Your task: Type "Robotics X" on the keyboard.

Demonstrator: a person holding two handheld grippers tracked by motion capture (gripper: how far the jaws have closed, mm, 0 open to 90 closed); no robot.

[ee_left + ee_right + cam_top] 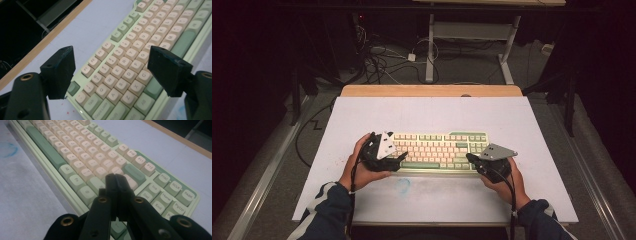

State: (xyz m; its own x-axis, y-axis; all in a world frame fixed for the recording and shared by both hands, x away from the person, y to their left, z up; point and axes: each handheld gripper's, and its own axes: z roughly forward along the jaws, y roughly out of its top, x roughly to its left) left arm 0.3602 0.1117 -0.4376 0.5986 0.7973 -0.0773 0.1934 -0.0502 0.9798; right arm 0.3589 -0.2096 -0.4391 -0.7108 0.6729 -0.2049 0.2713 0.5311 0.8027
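Observation:
A pale green keyboard (439,150) with cream and green keys lies across the middle of the white table top (432,112). My left gripper (399,159) is at the keyboard's left end, held in a person's hand. In the left gripper view the keyboard (130,65) lies below my left gripper (111,50), whose jaws stand wide apart above the letter keys with nothing between them. My right gripper (471,157) is at the keyboard's right front corner. In the right gripper view my right gripper (115,176) has its jaws pressed together, tips just over the keys of the keyboard (82,152) by the navigation block.
A faint blue smudge (403,185) marks the table in front of the keyboard. A wooden strip (432,90) runs along the far edge. Beyond it stand another table's white legs (430,55) and loose cables (382,60) on the floor.

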